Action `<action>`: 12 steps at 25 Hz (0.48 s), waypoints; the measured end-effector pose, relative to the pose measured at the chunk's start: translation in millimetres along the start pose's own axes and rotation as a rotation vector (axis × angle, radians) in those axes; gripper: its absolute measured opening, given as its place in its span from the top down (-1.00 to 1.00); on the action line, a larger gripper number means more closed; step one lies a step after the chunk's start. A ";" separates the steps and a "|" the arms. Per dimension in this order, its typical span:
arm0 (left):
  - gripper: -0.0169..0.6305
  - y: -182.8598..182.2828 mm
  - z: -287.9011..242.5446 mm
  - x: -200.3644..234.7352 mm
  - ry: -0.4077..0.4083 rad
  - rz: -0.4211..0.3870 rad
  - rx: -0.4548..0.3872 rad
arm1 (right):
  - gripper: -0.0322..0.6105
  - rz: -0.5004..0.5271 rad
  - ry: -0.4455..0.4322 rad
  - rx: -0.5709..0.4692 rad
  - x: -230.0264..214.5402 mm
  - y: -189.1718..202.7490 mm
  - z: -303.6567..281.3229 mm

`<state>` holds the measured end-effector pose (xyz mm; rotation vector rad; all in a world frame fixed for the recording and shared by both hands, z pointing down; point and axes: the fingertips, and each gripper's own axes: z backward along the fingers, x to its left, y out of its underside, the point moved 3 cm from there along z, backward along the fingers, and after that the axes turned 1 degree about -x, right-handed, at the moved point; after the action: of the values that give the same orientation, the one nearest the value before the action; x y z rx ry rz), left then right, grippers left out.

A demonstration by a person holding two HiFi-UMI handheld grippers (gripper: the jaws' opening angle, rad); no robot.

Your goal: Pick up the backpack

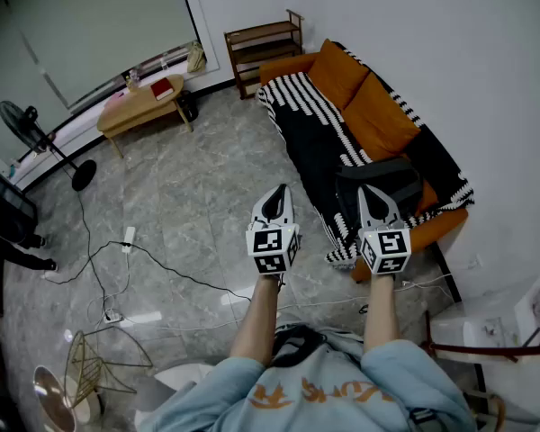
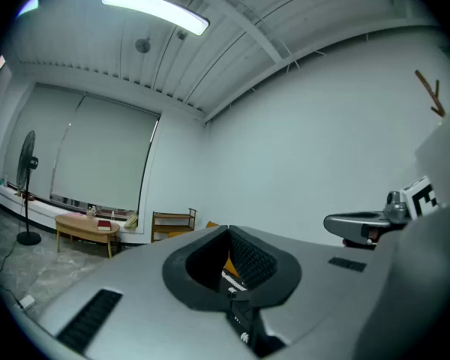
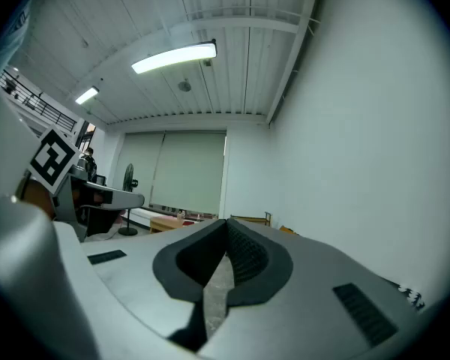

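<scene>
Both claws are pressed together with nothing between them: the left gripper (image 1: pixel 277 196) and right gripper (image 1: pixel 371 196) show 2 closed tips in the head view, and each gripper view confirms it (left gripper (image 2: pixel 229 235), right gripper (image 3: pixel 226 238)). The backpack (image 1: pixel 382 180), a dark bulky shape, lies on the near end of the orange sofa (image 1: pixel 378 115), right of centre in the head view, on the striped blanket (image 1: pixel 310 138) and partly behind the right gripper. Its long axis appears to run left to right in the picture, across the seat. Which end is the top cannot be told, and no handle or strap is visible. Risk 1: closed jaws reaching the bag would only push it, so they must spread first. Risk 2: both grippers point level at the walls and neither gripper view shows the bag, so the aim needs lowering. Risk 3: a low pinch could take blanket along with fabric. Risk 4: cables (image 1: pixel 162 268) lie on the floor in front of the person and could catch a foot during the approach.
</scene>
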<state>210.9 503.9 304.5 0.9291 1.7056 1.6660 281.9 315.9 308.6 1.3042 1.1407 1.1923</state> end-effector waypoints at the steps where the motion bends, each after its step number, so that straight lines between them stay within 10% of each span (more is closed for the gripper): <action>1: 0.88 0.6 1.9 0.6 0.001 -0.001 0.001 | 0.91 -0.001 -0.003 -0.003 1.8 0.2 0.6; 12: 0.88 10.8 14.8 8.6 -0.021 0.014 0.030 | 0.91 -0.028 -0.004 -0.020 6.4 5.4 4.9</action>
<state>218.5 519.4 314.9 0.9713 1.7183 1.6388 287.3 321.6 314.2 1.2708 1.1378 1.1779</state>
